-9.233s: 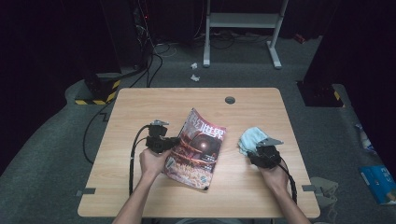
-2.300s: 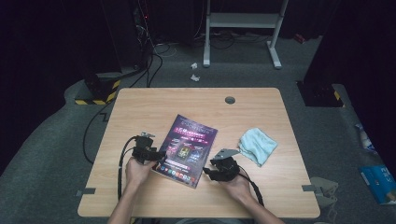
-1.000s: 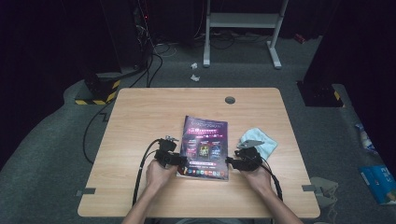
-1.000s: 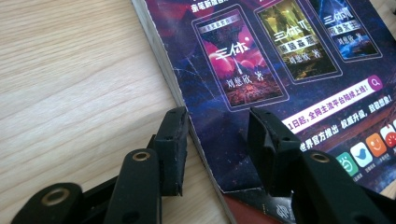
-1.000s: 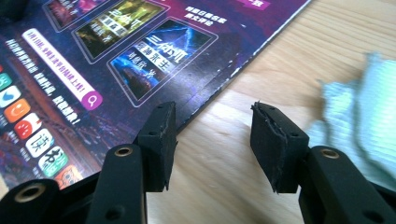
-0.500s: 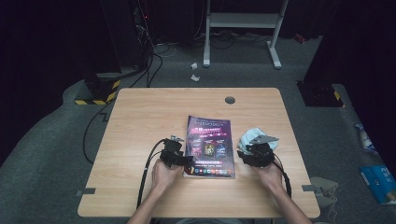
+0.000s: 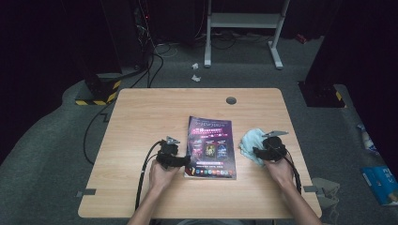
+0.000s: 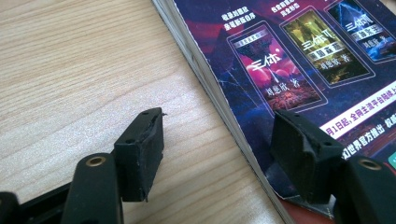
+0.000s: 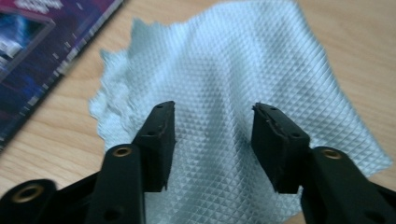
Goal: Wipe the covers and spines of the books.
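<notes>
With both tools low at the near edge of the table [image 7: 141, 117], the left gripper [image 8: 219, 140] stands wide open, one jaw on bare wood and the other over the magazine [image 7: 211, 146], straddling its lower-left edge as if to steady it. At centre right of the high view, the right gripper [image 9: 210, 135] hangs parted and empty over the pale blue cloth [image 9: 243, 84], seemingly poised to pinch it.

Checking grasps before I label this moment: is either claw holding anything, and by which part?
Nothing is held. The left claw is open astride the magazine's left edge; the right claw is open over the cloth.
</notes>
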Tool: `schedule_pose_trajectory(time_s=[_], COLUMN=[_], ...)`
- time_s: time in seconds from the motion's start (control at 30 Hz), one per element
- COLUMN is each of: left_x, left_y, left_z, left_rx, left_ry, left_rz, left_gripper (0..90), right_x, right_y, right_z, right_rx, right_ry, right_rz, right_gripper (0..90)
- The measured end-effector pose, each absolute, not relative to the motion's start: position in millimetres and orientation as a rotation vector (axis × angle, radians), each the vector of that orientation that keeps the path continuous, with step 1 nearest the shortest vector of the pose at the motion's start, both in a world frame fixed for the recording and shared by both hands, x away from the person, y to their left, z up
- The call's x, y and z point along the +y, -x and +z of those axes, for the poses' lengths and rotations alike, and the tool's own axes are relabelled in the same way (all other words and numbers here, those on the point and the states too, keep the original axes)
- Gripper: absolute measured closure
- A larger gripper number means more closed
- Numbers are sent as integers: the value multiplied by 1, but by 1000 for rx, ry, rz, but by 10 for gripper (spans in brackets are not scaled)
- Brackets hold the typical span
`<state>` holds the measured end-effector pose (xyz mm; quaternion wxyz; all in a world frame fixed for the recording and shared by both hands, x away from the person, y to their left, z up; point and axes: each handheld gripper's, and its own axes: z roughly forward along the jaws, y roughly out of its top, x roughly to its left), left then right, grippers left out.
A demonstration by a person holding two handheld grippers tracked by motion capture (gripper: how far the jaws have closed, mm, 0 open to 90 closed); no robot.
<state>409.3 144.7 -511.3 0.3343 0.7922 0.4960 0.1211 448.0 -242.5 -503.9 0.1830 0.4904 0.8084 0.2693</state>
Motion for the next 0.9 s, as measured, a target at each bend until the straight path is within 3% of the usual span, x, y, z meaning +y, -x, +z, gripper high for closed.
schedule_pose_trajectory(time_s=[0.07,0.2,0.27,0.63,0.9], left_x=[145,145,145,144,143], left_y=[-409,-408,-407,-407,-406], left_z=[-512,-513,-514,-514,-514], left_rx=[1289,1284,1277,1276,1275], left_ry=[-2070,-2062,-2061,-2066,-2072], left_rz=[327,338,348,357,354], left_gripper=[319,309,304,296,286], right_x=[-243,-243,-243,-233,-199], right_y=[-448,-447,-447,-427,-409], right_z=[-505,-503,-503,-477,-460], right_rx=[2284,2306,2311,2358,2472], right_ry=[-1392,-1367,-1363,-1263,-1129], right_rz=[761,757,748,901,994], right_gripper=[557,778,828,847,847])
